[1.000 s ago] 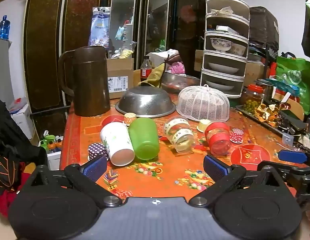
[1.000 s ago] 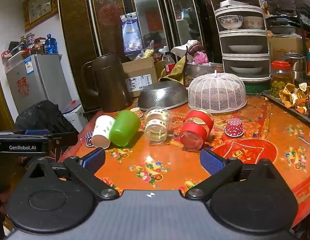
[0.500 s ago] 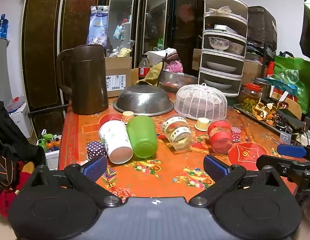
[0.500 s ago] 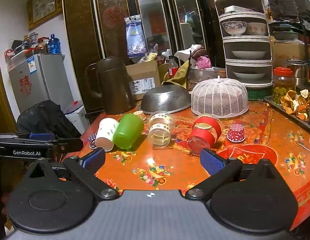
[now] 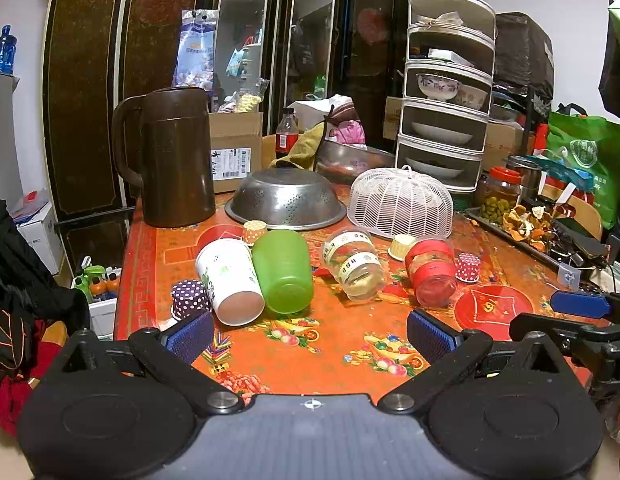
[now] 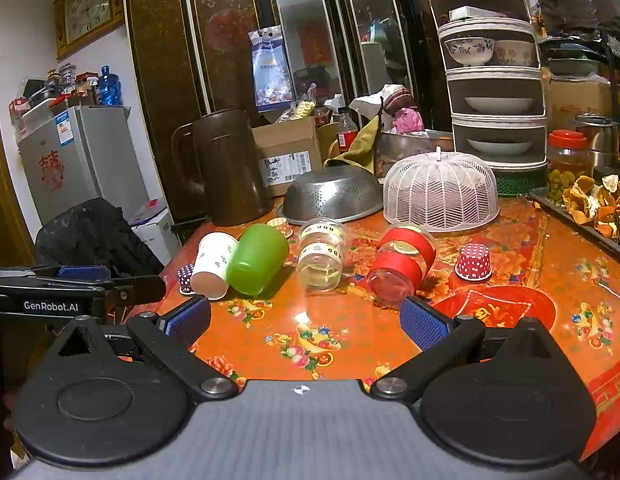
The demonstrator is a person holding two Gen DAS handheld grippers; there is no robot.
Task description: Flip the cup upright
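Several cups lie on their sides in a row on the orange patterned table [image 5: 334, 344]: a white paper cup [image 5: 229, 280], a green plastic cup [image 5: 283, 270], a clear cup with a lettered band [image 5: 354, 266] and a clear cup with red bands [image 5: 430, 272]. The same row shows in the right wrist view: white cup [image 6: 211, 266], green cup [image 6: 257, 258], lettered cup [image 6: 322, 254], red-banded cup [image 6: 402, 264]. My left gripper [image 5: 310, 334] is open and empty, short of the cups. My right gripper [image 6: 305, 322] is open and empty, also short of them.
Behind the cups stand a brown jug [image 5: 173, 156], an upturned steel colander [image 5: 285, 200] and a white mesh food cover [image 5: 400, 202]. Small dotted paper cups [image 5: 187, 298] [image 6: 474, 260] sit among them. A tray of peels [image 5: 526, 224] lies at the right. A fridge [image 6: 77, 164] stands left of the table.
Both grippers have drawn back a little from the table, so the cups look slightly farther. Both stay open; no cup has moved.
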